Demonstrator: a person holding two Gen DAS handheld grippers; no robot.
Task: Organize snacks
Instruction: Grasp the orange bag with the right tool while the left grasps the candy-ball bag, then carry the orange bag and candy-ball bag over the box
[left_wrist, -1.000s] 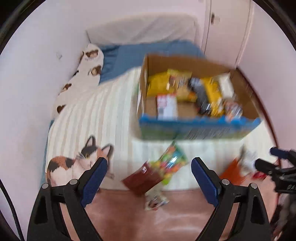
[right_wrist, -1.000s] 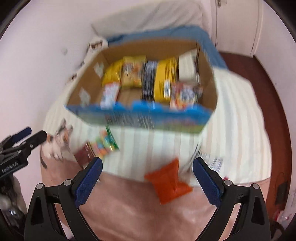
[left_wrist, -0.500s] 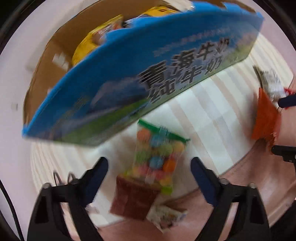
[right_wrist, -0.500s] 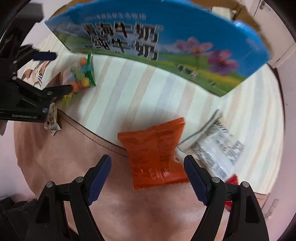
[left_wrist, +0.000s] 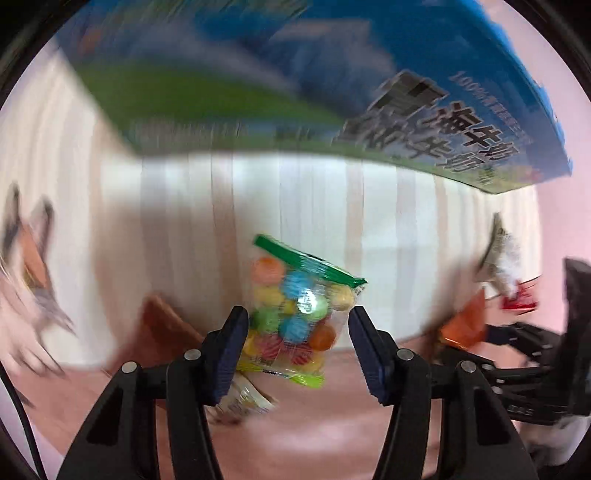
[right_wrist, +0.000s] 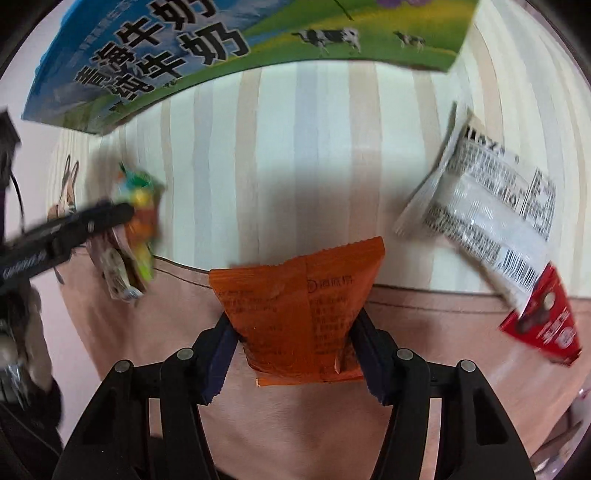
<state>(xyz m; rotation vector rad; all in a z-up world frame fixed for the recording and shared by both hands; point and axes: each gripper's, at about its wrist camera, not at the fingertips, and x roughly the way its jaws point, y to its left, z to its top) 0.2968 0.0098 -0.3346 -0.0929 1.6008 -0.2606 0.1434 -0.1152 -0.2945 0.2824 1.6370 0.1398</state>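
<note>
The milk carton box (right_wrist: 236, 48) sits far on the striped bedspread (right_wrist: 295, 166), the destination for loose snacks. Half a second ago both tongs stood wide above their targets; now the right gripper (right_wrist: 295, 354) pinches the orange packet (right_wrist: 299, 314), while the left gripper (left_wrist: 295, 350) closes around the candy bag (left_wrist: 295, 314), contact uncertain.

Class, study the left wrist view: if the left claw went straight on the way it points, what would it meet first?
The left claw already straddles the clear bag of coloured candies, so it meets that first. Beyond lies the striped bedsheet, then probably the blue milk carton box; depth is unclear.
</note>
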